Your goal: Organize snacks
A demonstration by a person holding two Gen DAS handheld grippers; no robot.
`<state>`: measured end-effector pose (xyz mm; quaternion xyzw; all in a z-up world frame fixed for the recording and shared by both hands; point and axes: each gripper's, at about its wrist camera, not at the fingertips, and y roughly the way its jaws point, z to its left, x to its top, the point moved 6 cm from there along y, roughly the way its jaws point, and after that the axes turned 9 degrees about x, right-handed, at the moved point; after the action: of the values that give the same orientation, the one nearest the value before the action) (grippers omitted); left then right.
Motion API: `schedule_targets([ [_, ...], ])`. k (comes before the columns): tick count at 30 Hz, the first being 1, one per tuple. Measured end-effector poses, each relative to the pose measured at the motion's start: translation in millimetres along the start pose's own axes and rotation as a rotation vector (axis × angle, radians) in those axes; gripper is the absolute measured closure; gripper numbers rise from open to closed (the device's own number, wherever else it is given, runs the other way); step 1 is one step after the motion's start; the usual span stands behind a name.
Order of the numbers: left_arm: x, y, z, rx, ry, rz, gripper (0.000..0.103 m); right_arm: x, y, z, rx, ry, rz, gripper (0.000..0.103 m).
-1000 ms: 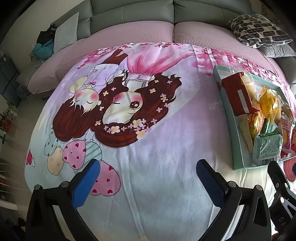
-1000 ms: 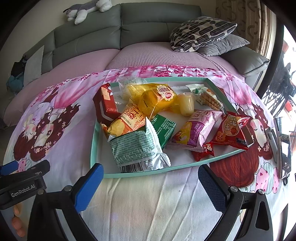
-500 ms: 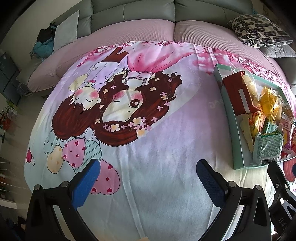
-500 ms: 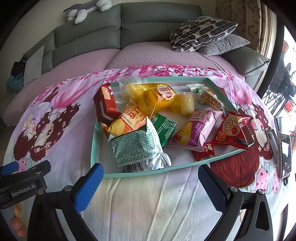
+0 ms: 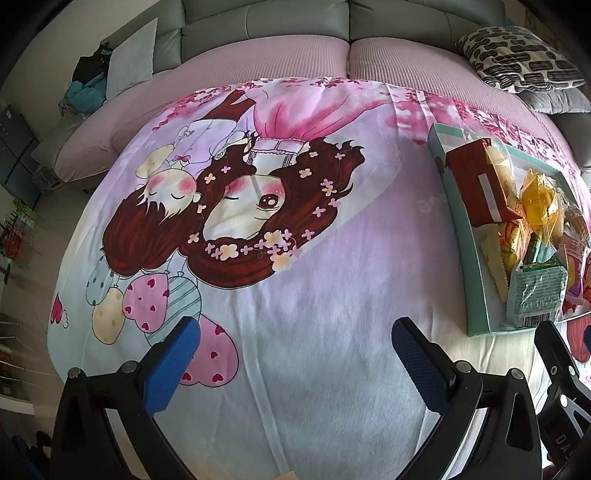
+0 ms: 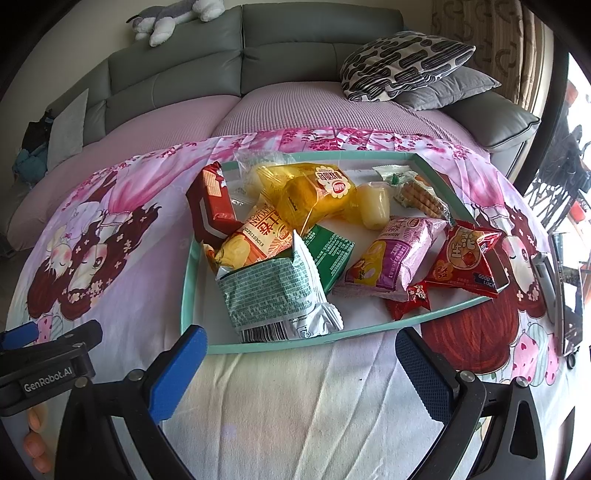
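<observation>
A teal-rimmed tray (image 6: 192, 273) lies on the cartoon-print cloth and holds several snack packs: a green-and-silver bag (image 6: 273, 299) at the front, a red box (image 6: 210, 206), a yellow bag (image 6: 314, 192), a purple pack (image 6: 399, 254) and a red bag (image 6: 465, 262). My right gripper (image 6: 297, 373) is open and empty, just in front of the tray's near rim. My left gripper (image 5: 295, 362) is open and empty over bare cloth, left of the tray (image 5: 476, 258). The left gripper also shows in the right wrist view (image 6: 48, 354).
A grey sofa (image 6: 295, 55) with pink seat covers runs behind the table. A patterned cushion (image 6: 402, 62) and a grey cushion (image 6: 447, 88) lie at the back right. A plush toy (image 6: 173, 18) sits on the sofa back. The cloth (image 5: 295, 258) is bare left of the tray.
The left wrist view has shifted slightly. The right gripper and the snacks have not moved.
</observation>
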<state>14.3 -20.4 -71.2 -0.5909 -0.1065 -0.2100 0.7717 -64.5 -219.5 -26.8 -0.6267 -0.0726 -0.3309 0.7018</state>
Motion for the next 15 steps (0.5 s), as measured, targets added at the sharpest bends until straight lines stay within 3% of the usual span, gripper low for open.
schedule_targets([
  [15, -0.7, 1.7, -0.8, 0.002, -0.002, 0.011, 0.000, 0.5, 0.4, -0.1, 0.000, 0.000, 0.000, 0.000],
])
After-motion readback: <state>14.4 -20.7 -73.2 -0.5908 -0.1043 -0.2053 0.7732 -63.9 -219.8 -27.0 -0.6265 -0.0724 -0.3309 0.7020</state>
